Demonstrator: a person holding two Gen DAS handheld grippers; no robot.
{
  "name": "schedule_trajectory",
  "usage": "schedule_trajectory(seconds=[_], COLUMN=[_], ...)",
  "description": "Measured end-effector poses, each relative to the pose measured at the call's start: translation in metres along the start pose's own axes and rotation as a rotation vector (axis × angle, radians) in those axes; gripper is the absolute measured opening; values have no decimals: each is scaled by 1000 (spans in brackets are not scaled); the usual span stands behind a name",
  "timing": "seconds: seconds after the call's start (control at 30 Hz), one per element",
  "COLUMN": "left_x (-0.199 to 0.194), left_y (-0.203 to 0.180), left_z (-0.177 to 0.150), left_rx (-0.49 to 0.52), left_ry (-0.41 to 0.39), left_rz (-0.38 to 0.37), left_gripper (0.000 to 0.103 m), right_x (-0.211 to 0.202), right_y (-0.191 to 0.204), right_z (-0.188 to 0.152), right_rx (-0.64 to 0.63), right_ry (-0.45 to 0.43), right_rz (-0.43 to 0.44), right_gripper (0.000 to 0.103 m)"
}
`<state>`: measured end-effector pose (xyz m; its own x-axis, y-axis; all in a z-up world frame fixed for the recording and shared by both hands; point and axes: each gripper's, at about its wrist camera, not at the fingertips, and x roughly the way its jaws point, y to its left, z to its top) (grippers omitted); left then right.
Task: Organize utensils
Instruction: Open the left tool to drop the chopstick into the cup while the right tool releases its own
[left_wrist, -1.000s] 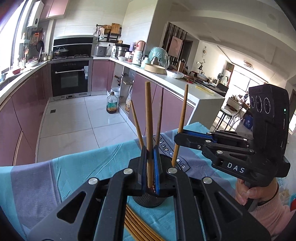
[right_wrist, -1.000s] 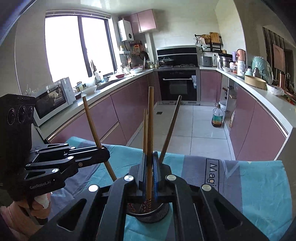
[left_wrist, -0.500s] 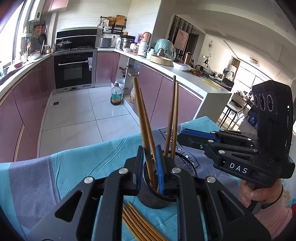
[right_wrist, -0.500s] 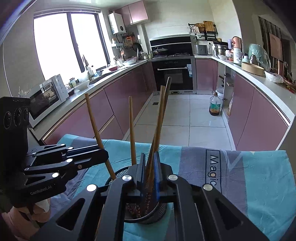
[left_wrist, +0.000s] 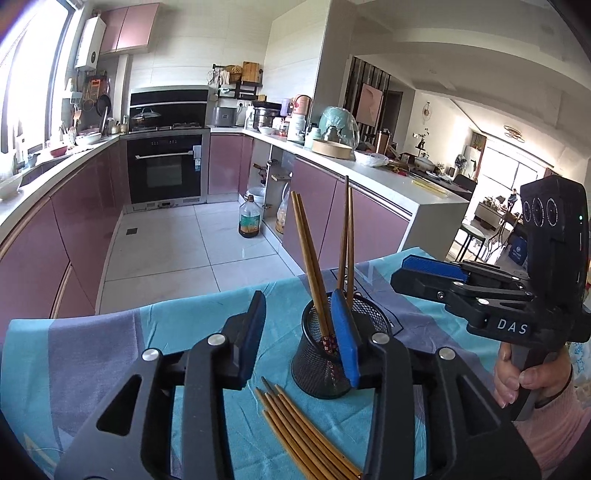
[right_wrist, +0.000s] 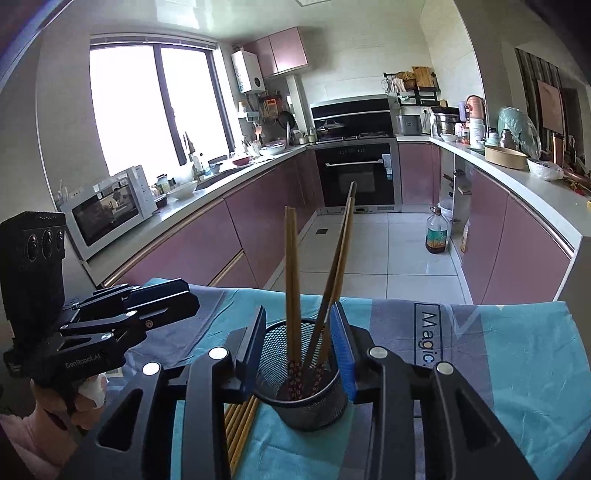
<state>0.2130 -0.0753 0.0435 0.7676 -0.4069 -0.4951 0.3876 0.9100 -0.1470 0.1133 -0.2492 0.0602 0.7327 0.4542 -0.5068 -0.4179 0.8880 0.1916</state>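
Hovering with its fingers spread wide and gripping nothing, the left gripper (left_wrist: 301, 332) sits just above the worktop (left_wrist: 92, 354), which is covered in a blue and grey cloth. Below it and slightly right, near the camera, a bundle of loose chopsticks (left_wrist: 299, 428) lies flat, about six by my count, though the far ends are hidden. Just beyond stands the black mesh holder (left_wrist: 325, 354) with four chopsticks (left_wrist: 314, 266) upright in it, two leaning left and two right. Further right, the right gripper (right_wrist: 301, 350) is likewise open and empty, its fingers straddling the holder's rim. The sticks look light, stiff and smooth, likely to slip or roll; pinching one near its middle seems safest. The holder looks light enough to tip if nudged.
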Motion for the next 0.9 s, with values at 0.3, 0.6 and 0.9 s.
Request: schedule_trajectory(seconds=[0.3,0.6,0.9], left_x=[-42,-43,-8], left_y=[7,21,2], left_z=[-39,-105,-139], left_rx=[10,-37,-56], left_ry=[-4,138,259], left_rz=[51,83,71], left_gripper=[47,51,52], right_x=[-9,24,34], right_y=[36,41,44], right_z=[-42,-91,-110], right_rx=[-63,-24,-16], right_ry=[55,206,271], right_rz=[90,88,61], right_gripper=[41,41,41])
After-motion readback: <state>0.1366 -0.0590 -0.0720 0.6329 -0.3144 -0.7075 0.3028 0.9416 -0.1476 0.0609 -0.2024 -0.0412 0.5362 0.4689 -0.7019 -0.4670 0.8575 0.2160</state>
